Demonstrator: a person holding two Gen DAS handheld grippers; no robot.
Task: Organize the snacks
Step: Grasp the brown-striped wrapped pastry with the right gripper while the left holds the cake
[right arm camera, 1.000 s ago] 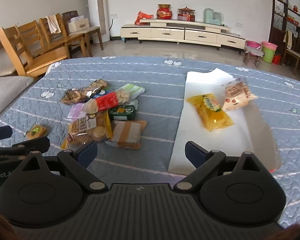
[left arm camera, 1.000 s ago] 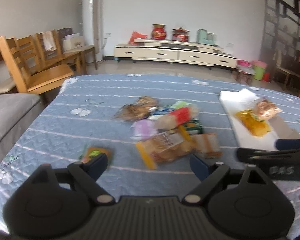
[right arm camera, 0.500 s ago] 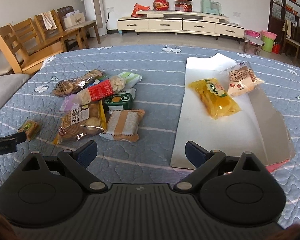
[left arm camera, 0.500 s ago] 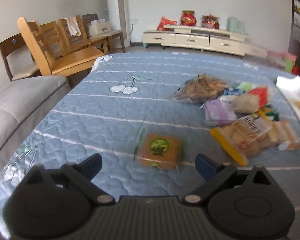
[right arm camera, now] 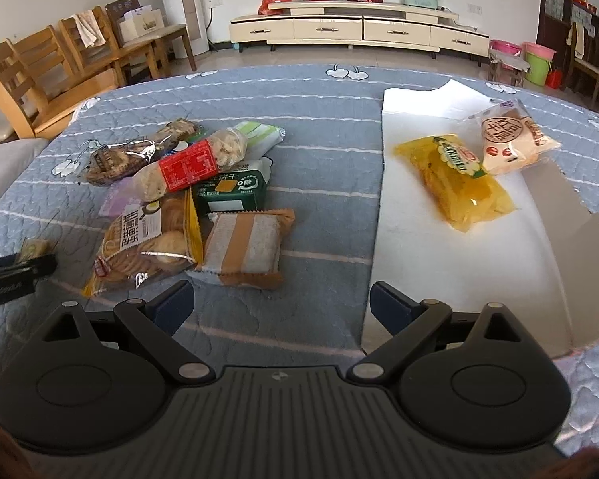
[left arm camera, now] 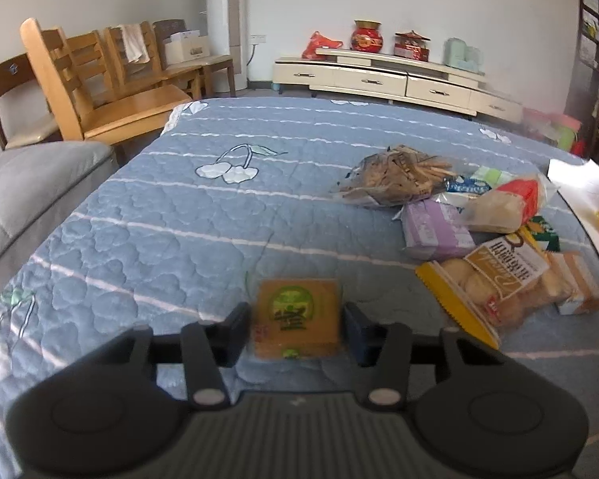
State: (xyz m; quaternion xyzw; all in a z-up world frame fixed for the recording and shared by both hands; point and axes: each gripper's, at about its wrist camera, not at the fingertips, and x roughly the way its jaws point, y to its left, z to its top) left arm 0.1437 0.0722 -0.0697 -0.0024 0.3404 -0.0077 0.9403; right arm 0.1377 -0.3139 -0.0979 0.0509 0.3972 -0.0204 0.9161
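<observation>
Two handheld grippers were over a table covered with a blue quilted cloth (left arm camera: 187,215) printed with cherries. The left gripper (left arm camera: 295,325) had a small square snack packet (left arm camera: 295,317) (orange-brown, with a green round label) between its fingers; the jaws were closing, and both pads looked to be touching the packet's sides, while the packet lay on the cloth near the front edge, apart from the others. To its right lay a loose pile of snacks (right arm camera: 179,195): a clear bag of brown sticks (left arm camera: 395,173), a purple packet (left arm camera: 433,229), a red-labelled bag (right arm camera: 187,165), a green biscuit box (right arm camera: 231,191), a yellow-edged bag of round biscuits (right arm camera: 147,247) and a brown-and-grey wrapped cake (right arm camera: 243,249).

The right gripper (right arm camera: 281,305) hung above bare cloth, fingers spread wide with nothing between them, between the pile and a white tray (right arm camera: 419,247). On the tray's far end lay a yellow bag (right arm camera: 455,179) and a pale round-labelled packet (right arm camera: 511,143), touching each other.
</observation>
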